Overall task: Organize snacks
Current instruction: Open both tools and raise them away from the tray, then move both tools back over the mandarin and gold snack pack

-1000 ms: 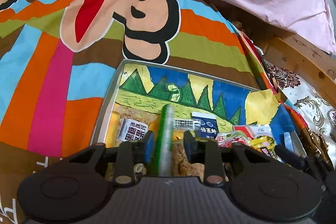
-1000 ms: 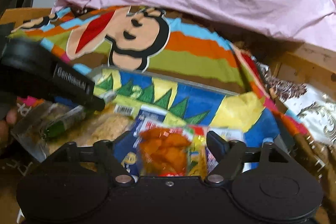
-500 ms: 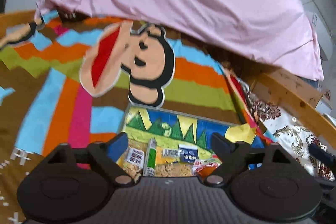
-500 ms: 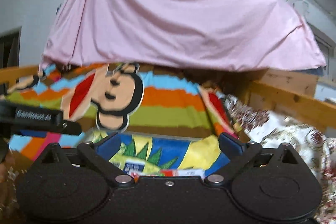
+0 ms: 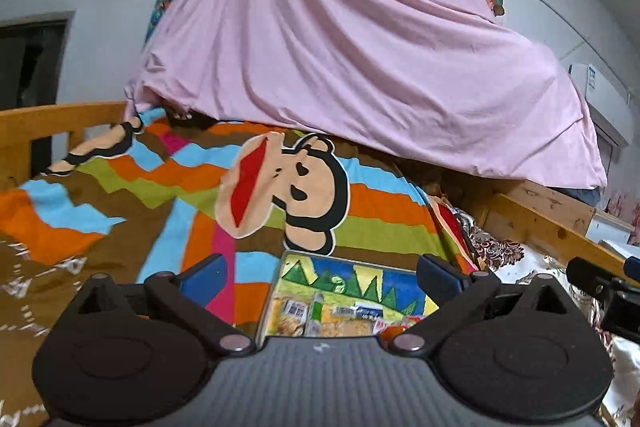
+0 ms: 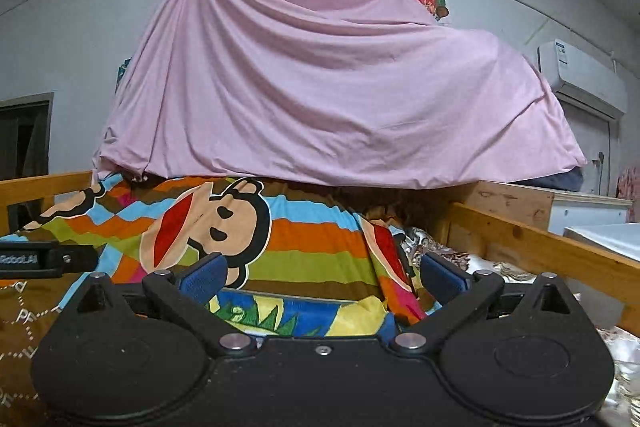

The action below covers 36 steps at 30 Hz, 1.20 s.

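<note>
A shallow tray (image 5: 372, 281) with a painted landscape floor lies on the bed. In it are a green stick pack (image 5: 315, 311), a cracker packet (image 5: 290, 309), a blue-and-white packet (image 5: 368, 308) and a red packet (image 5: 394, 327). My left gripper (image 5: 322, 275) hovers above and behind the tray; its jaws are opening, spread wide with nothing between them. My right gripper (image 6: 324, 275) is open and empty, raised over the tray's (image 6: 312, 315) near end. Each gripper shows at the edge of the other's view: the right gripper (image 5: 596, 279) and the left gripper (image 6: 36, 259).
The tray sits on a striped blanket with a cartoon monkey face (image 5: 288, 195). A pink sheet (image 5: 360, 67) hangs like a tent over the bed's far end. Wooden bed rails (image 6: 540, 247) run along the right and the left (image 5: 48, 115). An air conditioner (image 6: 580, 75) is on the wall.
The left gripper let go of the green stick pack and the right one let go of an orange snack bag. Both opened wide, rose and drew back from the tray.
</note>
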Tool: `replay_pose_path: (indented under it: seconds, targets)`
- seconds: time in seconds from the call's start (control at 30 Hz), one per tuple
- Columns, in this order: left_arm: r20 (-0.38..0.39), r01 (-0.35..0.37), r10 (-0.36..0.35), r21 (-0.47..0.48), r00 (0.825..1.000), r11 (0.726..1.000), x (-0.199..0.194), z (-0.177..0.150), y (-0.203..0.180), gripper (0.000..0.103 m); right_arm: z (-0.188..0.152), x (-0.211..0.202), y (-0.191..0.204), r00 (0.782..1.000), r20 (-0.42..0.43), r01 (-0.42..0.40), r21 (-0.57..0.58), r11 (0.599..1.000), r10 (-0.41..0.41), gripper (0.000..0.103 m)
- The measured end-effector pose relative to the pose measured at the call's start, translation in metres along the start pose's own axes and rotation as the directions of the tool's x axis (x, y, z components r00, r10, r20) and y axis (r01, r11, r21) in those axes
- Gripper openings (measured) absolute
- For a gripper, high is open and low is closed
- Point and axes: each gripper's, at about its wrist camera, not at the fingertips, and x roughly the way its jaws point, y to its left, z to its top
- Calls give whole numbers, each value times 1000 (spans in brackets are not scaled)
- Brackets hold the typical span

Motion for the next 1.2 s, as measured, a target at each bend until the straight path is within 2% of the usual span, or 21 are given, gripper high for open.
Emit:
replay_pose_path:
  seconds: [0.3, 0.63, 0.77, 0.97, 1.03, 1.2]
  targets:
    - [-40, 2, -1, 28, 999, 1000, -49, -25, -5, 102, -13, -61, -2, 999, -32, -8, -19, 1000, 7, 102]
    - [-122, -7, 14, 63, 992, 998, -87, -51, -9, 102, -38, -111, 3, 990, -142, 3, -46, 999, -9, 102]
    - [-159, -42, 52, 61, 986, 997, -103, -61, -7, 102, -45, -122, 6, 980, -198, -7, -47, 999, -2, 102]
    - [-212, -83, 109, 129, 971, 988, -107, -71, -13, 102, -56, -126, 9, 956, -293, -24, -45, 999, 9, 102]
    - [-241, -84, 119, 151, 963, 985, -104, -74, -15, 102, -60, -121, 10, 944, -329, -26, -45, 999, 10, 102]
    - [-301, -78, 121, 151, 946, 985, -96, -78, -12, 102, -65, -116, 12, 930, -366, -31, -45, 999, 12, 102]
